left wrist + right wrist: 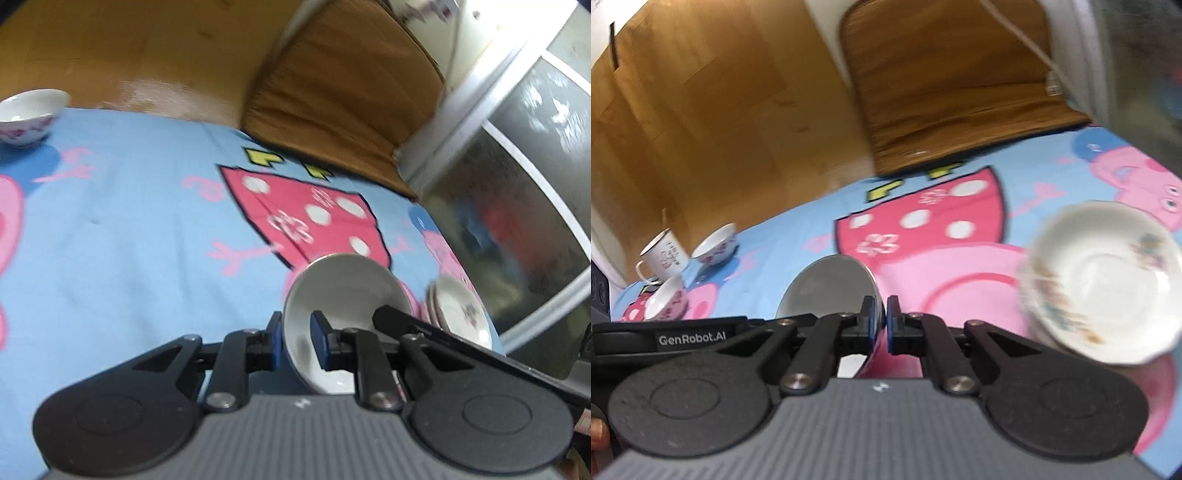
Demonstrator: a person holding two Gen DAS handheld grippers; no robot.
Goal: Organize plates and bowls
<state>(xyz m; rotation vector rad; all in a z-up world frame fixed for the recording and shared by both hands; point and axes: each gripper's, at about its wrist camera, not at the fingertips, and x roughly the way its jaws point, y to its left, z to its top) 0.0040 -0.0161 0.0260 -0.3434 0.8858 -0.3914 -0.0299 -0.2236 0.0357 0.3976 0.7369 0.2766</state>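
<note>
My left gripper [295,328] is shut on the rim of a plain white bowl [343,284] and holds it tilted above the table. My right gripper [881,314] is shut on the same bowl's [827,284] opposite rim; its black arm crosses the left wrist view at lower right. A stack of white floral plates [1104,280] lies on the cloth to the right, also in the left wrist view [461,310]. Two small floral bowls [716,245] [666,299] sit at the far left; one shows in the left wrist view [29,114].
A white enamel mug [663,256] stands by the small bowls. The table is covered by a blue cartoon cloth [129,221]. A brown cushioned chair [960,92] stands beyond the far edge, over a wooden floor. A glass door [517,166] is at right.
</note>
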